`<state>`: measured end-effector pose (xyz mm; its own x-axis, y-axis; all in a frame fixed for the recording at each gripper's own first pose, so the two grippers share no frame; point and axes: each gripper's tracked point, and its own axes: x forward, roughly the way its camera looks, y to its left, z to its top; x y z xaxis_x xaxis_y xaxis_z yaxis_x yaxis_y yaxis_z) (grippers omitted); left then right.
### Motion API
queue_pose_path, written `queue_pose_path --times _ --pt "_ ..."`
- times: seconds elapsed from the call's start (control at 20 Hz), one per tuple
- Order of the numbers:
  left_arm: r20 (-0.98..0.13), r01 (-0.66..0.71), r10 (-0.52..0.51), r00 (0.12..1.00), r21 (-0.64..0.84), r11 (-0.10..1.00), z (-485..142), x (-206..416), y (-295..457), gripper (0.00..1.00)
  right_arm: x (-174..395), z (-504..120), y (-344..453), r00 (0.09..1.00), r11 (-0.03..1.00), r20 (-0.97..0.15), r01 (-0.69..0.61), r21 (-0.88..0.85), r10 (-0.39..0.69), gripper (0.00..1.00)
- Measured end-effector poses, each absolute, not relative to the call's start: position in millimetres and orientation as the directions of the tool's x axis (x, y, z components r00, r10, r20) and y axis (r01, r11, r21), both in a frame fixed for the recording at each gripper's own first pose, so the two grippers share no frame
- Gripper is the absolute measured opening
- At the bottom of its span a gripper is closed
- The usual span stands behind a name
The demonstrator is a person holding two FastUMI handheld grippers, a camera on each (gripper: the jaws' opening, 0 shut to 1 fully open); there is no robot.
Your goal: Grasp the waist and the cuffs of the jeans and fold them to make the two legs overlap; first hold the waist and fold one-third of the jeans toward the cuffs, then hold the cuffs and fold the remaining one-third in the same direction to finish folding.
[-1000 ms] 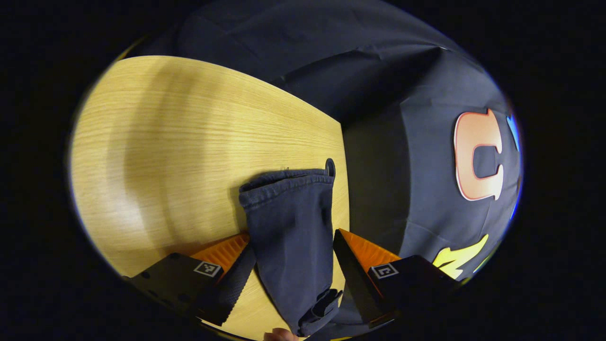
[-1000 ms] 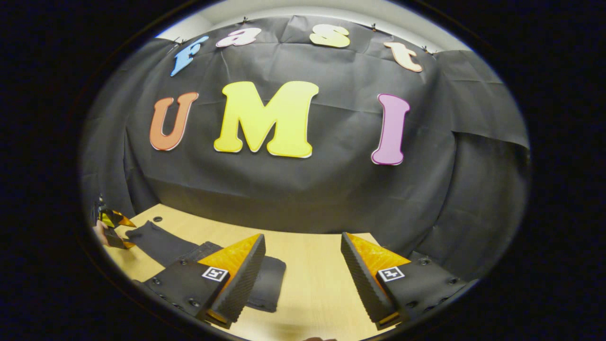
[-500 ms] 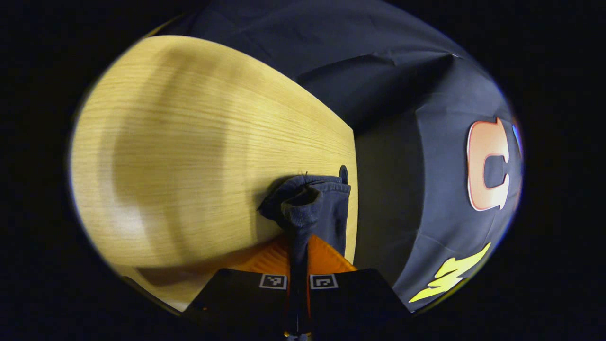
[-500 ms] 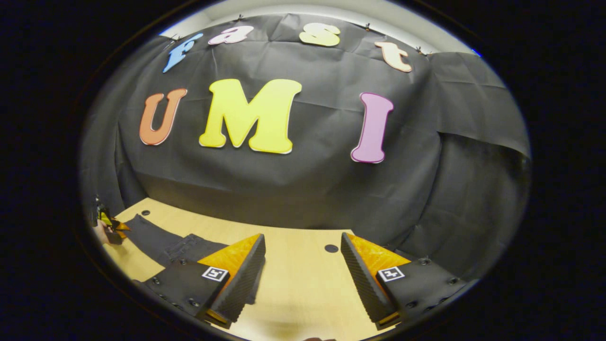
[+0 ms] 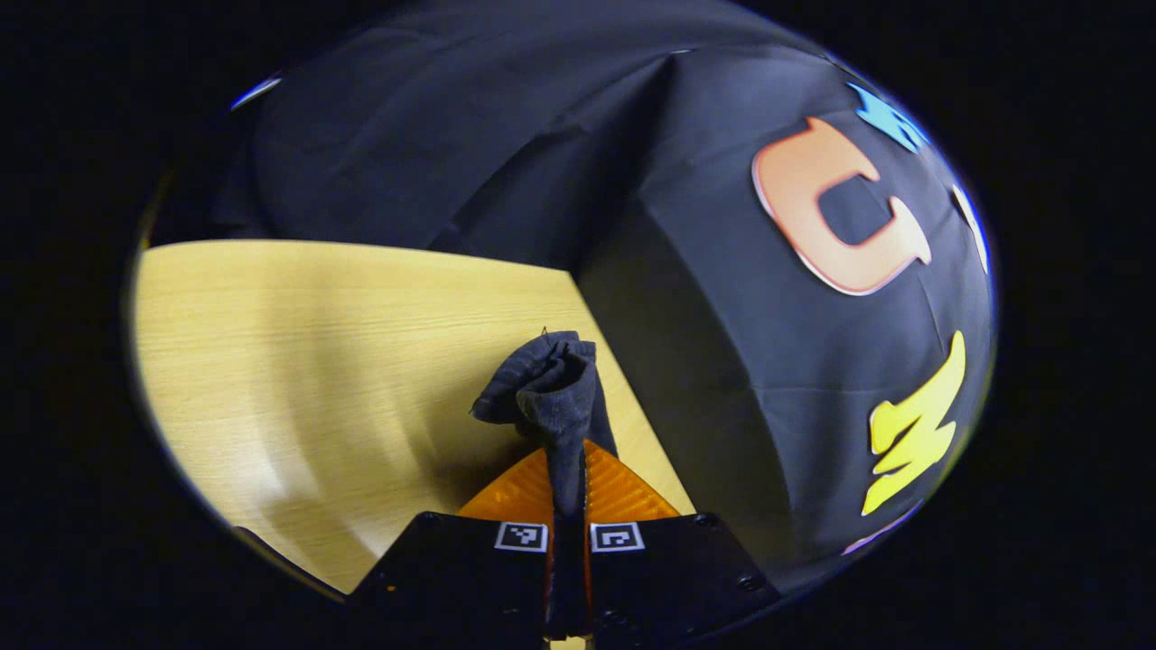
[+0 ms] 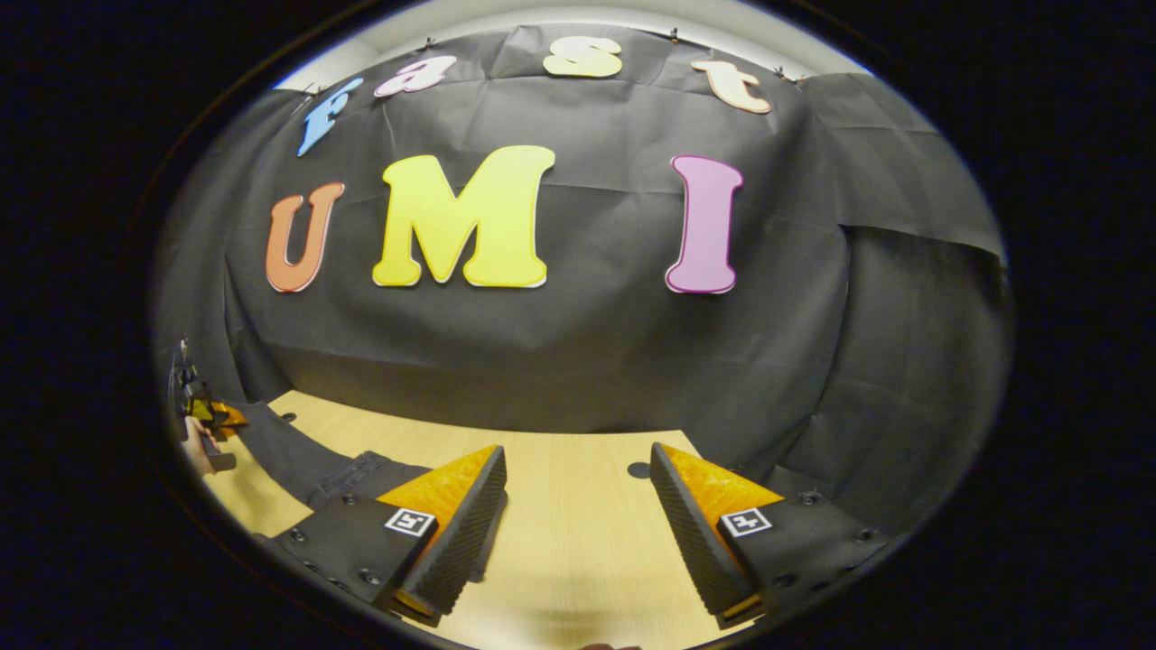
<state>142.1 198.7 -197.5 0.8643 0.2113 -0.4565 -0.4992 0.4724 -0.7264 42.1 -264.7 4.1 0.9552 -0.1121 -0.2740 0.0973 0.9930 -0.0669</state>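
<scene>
We see the jeans in dark navy, a faded grain showing at the bunched cuff. The table is pale yellow wood with fine straight grain. Behind it, we see the booth wall in plain black cloth. The left gripper carries small black-and-white square markers.

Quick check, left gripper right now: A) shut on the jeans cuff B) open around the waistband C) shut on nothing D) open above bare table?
A: in the left gripper view the left gripper has both fingers closed together on the jeans cuff, which bunches up just beyond them over the table.
</scene>
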Motion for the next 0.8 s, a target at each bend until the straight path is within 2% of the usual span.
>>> queue_pose_path --times 0.25,0.55,0.8 --pt "-0.346 -0.413 0.239 0.907 -0.627 0.66 -134.4 149.7 132.8 0.03 33.1 4.6 -294.2 0.957 0.994 -0.271 0.09 -0.061 -0.103 0.99" --pt "-0.281 -0.271 0.127 0.951 -0.566 0.779 -100.0 168.6 30.2 0.04 20.2 5.0 -332.0 0.953 0.991 -0.273 0.125 -0.049 -0.134 0.99" --pt "-0.322 -0.162 0.001 0.947 -0.475 0.865 -116.8 179.2 -65.8 0.03 6.0 11.4 -359.6 0.945 0.982 -0.266 0.179 -0.06 -0.189 0.99"
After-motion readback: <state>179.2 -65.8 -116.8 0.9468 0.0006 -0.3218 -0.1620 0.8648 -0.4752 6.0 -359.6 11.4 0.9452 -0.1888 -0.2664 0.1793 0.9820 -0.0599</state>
